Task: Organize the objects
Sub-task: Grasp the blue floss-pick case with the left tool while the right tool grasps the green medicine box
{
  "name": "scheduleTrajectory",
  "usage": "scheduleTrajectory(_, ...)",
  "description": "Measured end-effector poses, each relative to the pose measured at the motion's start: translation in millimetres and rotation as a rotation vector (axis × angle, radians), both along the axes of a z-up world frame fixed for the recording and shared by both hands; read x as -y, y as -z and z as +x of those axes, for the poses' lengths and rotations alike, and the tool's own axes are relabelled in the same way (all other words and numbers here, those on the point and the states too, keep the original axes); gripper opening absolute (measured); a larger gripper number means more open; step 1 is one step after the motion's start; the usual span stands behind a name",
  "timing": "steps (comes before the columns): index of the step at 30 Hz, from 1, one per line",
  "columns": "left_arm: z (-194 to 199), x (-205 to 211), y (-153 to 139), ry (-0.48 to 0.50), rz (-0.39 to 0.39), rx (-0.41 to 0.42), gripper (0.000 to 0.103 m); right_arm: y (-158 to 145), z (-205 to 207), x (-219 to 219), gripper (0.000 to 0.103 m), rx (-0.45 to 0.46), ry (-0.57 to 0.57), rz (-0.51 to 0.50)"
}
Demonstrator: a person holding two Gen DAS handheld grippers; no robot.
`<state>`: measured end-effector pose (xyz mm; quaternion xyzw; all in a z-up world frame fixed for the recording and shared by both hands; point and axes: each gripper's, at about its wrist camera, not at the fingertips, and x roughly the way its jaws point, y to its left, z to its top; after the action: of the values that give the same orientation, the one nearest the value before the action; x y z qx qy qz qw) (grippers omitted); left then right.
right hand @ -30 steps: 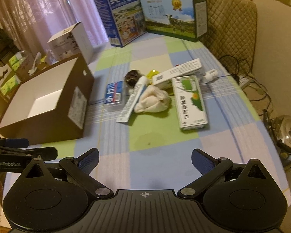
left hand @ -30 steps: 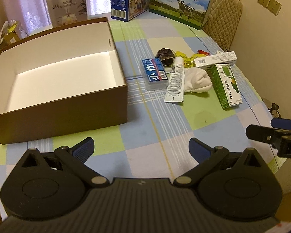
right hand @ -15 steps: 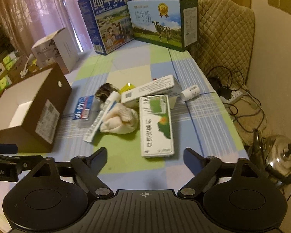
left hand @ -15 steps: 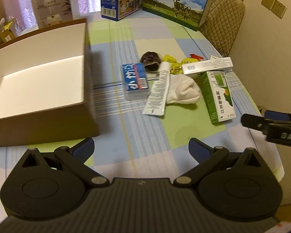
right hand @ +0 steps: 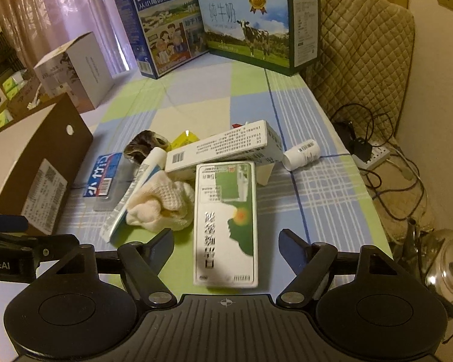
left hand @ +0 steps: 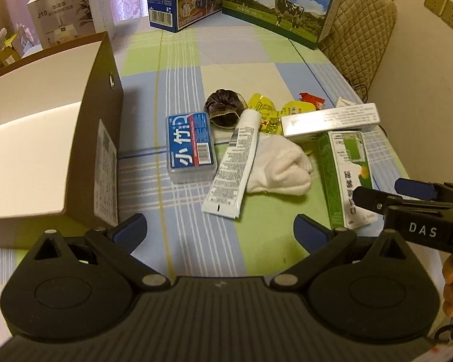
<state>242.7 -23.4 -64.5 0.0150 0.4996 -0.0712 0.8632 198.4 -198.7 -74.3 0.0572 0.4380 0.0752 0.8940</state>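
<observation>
The right gripper (right hand: 225, 242) hangs wide open over the checked tablecloth (right hand: 326, 187), its jaws empty and straddling the near end of the green-and-white carton (right hand: 225, 220) without touching it. That carton lies flat at 12 o'clock from the gripper, its long axis running straight away from the fingers, near end between the fingertips, far end tucked against the long white box (right hand: 223, 147). The long white box lies crosswise, running from about 10 to 2 o'clock, and rests partly on other things. A small white bottle (right hand: 302, 154) lies on its side at 1 o'clock, just beyond that box's right end.

The left gripper (left hand: 220, 229) is likewise spread wide and holds nothing. At 12 o'clock from it lies the white tube (left hand: 234, 163), long axis near vertical in the view, cap end away, flat crimped end nearest the fingers. The white cloth (left hand: 277, 166) touches the tube's right side; the blue toothpick case (left hand: 190, 147) lies just to its left, parallel. A dark scrunchie (left hand: 225, 107) and yellow packets (left hand: 262, 111) sit beyond. The open brown box (left hand: 75, 138) stands at 10 o'clock.
</observation>
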Motion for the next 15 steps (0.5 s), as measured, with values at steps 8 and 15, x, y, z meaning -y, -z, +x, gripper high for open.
scheduleTrajectory(8,21.1,5.1,8.3,0.008,0.052,-0.001,0.102,19.2,30.3,-4.6,0.073,-0.021,-0.002,-0.011)
scheduleTrajectory(15,33.6,4.8,12.5,0.007,0.071,-0.007,0.102,32.7,44.1,-9.5,0.057,-0.056,0.002,-0.035)
